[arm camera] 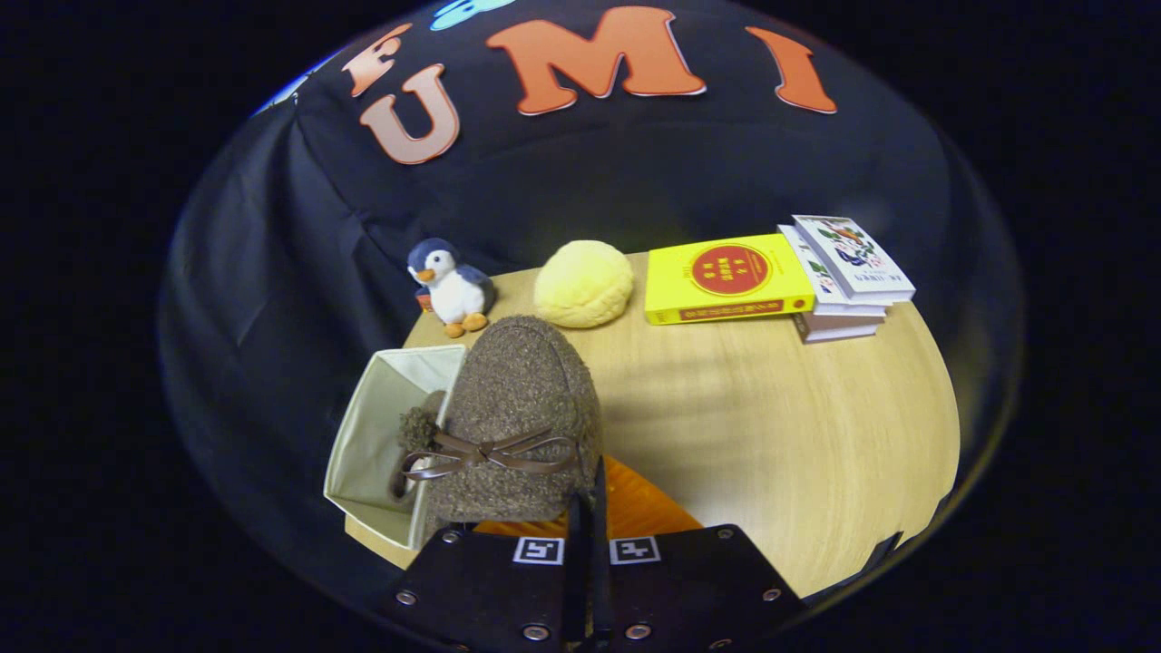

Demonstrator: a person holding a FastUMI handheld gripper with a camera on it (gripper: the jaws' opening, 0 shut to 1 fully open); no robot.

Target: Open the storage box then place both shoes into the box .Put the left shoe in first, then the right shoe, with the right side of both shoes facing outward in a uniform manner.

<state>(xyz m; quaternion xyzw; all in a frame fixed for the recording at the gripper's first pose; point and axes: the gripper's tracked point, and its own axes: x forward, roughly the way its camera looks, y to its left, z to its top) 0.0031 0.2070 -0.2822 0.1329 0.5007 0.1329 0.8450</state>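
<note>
A brown fuzzy shoe [521, 408] with a brown ribbon bow [490, 453] hangs just ahead of my fingers, its toe pointing away from me. My gripper [588, 517] is shut on the shoe's near edge, with the fingers almost touching. The shoe sits at the right wall of the open cream storage box [372, 435], partly over its opening. A fuzzy pompom [417, 428] hangs on the box side of the shoe. The shoe hides part of the box's inside. An orange flat panel [644, 508] lies on the table under the shoe and fingers.
On the round wooden table [798, 435], beyond the shoe, stand a toy penguin [452, 286] and a yellow plush ball [583, 283]. A yellow book [726, 277] and a stack of books [848, 272] lie at the far right.
</note>
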